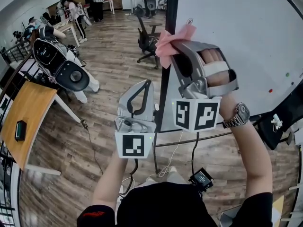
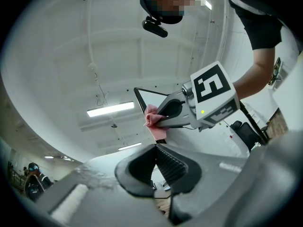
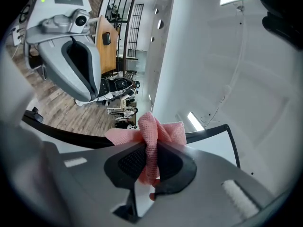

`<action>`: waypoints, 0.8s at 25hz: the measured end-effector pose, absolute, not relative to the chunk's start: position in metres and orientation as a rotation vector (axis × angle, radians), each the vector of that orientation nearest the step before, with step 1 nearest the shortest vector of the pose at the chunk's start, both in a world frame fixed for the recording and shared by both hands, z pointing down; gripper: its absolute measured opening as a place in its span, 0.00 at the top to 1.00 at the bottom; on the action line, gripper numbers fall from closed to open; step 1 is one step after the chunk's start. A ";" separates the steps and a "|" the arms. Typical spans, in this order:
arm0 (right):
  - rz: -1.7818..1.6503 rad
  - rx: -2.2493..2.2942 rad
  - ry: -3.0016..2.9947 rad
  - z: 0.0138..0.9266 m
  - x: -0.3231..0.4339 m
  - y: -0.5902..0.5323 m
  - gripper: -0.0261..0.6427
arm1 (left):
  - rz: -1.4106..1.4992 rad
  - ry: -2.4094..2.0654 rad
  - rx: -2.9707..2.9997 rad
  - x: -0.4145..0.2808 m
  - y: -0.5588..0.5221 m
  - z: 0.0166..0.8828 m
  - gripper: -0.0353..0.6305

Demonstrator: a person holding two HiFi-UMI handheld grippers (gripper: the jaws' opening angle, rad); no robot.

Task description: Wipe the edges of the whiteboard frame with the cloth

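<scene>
The whiteboard (image 1: 236, 27) stands upright, and its black frame edge (image 1: 165, 79) runs down the middle of the head view. My right gripper (image 1: 173, 45) is shut on a pink cloth (image 1: 171, 38) and holds it against that edge, high up. In the right gripper view the cloth (image 3: 154, 134) is bunched between the pads of the right gripper (image 3: 151, 150), with the frame (image 3: 208, 133) just behind. My left gripper (image 1: 148, 83) hangs lower, just left of the frame, holding nothing. Seen in its own view, the left gripper (image 2: 155, 148) has its jaws together, and the cloth (image 2: 151, 117) shows above.
A wooden table (image 1: 26, 112) stands at the left, with a white machine (image 1: 61, 63) behind it. An office chair (image 1: 147, 39) sits beyond the board's edge. Cables (image 1: 165, 169) trail on the wood floor by the board's stand. Several people stand at the far back.
</scene>
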State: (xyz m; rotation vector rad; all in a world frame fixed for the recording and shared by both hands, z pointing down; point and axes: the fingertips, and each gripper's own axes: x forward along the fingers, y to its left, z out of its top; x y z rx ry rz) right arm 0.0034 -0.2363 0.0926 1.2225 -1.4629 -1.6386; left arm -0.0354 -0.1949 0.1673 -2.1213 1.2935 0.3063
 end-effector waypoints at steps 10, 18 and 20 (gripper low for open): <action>-1.610 1.213 -1.501 0.117 0.003 -0.237 0.90 | 0.287 1.296 -2.174 -0.029 -0.196 0.194 0.95; -1.593 1.202 -1.518 0.128 0.002 -0.236 0.90 | 0.275 1.309 -2.204 -0.028 -0.197 0.206 0.95; -1.590 1.199 -1.521 0.131 0.002 -0.236 0.90 | 0.265 1.310 -2.203 -0.028 -0.197 0.209 0.95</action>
